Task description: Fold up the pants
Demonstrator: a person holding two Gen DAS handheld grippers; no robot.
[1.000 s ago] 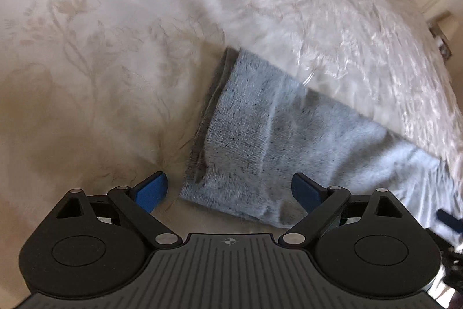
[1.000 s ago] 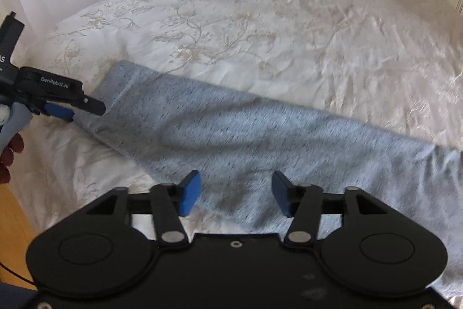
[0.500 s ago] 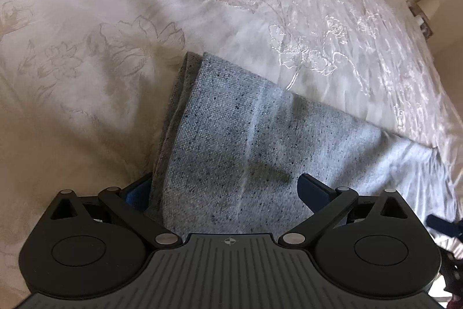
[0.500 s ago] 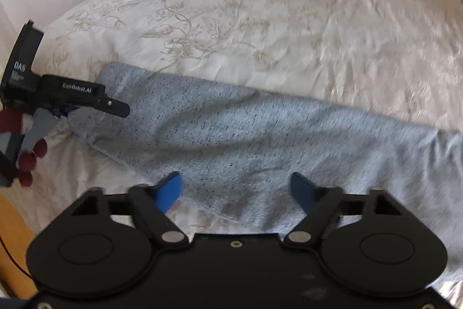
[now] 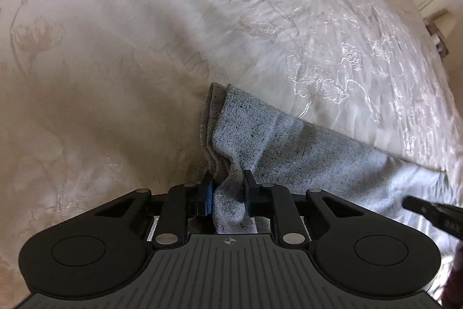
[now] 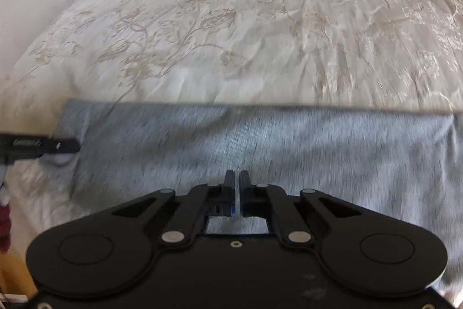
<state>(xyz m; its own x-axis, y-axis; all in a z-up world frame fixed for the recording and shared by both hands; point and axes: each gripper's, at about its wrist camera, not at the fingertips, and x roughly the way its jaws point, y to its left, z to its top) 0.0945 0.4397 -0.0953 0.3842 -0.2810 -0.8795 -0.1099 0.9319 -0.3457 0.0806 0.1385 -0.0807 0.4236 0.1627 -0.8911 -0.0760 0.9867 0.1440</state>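
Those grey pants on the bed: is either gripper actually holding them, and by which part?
The left gripper is closing on the pants at a bunched end corner. The right gripper is shut along their near edge; whether it grips cloth cannot be told.

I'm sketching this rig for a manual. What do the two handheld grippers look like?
Both look alike: the left gripper and right gripper have black linkage arms on two round hubs, silver pivot pins and blue finger pads. The left one's base is ribbed grey with a small crosshair mark.

Both grippers, left gripper (image 5: pixel 228 193) and right gripper (image 6: pixel 236 190), are matte black plastic with round pivot discs, silver screws and blue finger pads.
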